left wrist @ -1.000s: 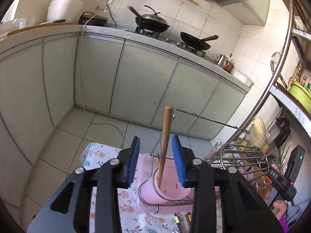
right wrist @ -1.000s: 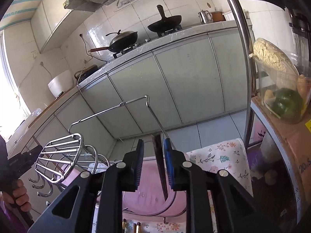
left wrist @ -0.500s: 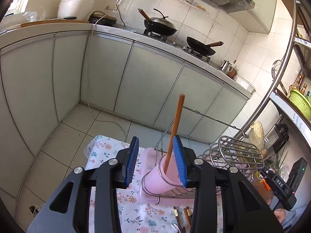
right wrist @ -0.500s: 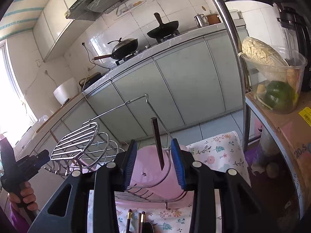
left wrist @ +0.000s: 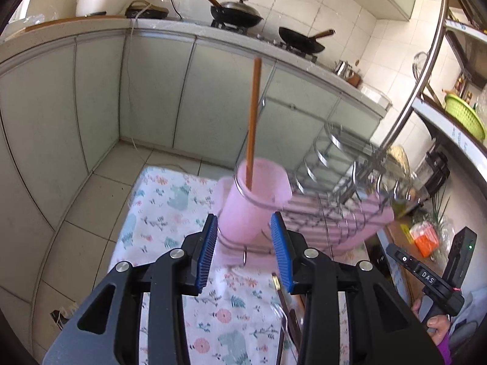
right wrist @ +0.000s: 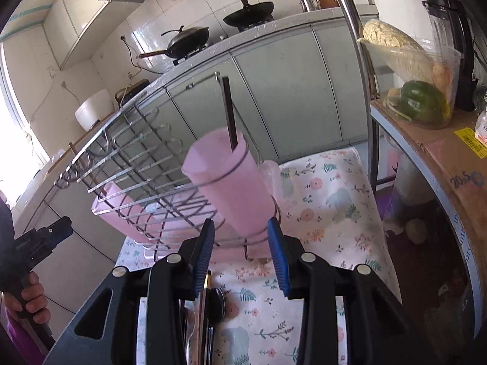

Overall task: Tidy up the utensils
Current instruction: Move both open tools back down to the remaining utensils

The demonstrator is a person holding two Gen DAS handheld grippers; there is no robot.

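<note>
Grippers both spread, nothing pinched: left gripper (left wrist: pixel 244 251), right gripper (right wrist: pixel 240 254). Next pick: utensils (right wrist: pixel 210 307) at desk's near edge; grab one handle, drop into pink cup (right wrist: pixel 234 182)

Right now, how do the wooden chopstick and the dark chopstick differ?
The wooden chopstick is light brown and stands in the rack's left pink cup. The dark chopstick is near black and stands in the right pink cup. Both stand nearly upright, free of either gripper.
</note>
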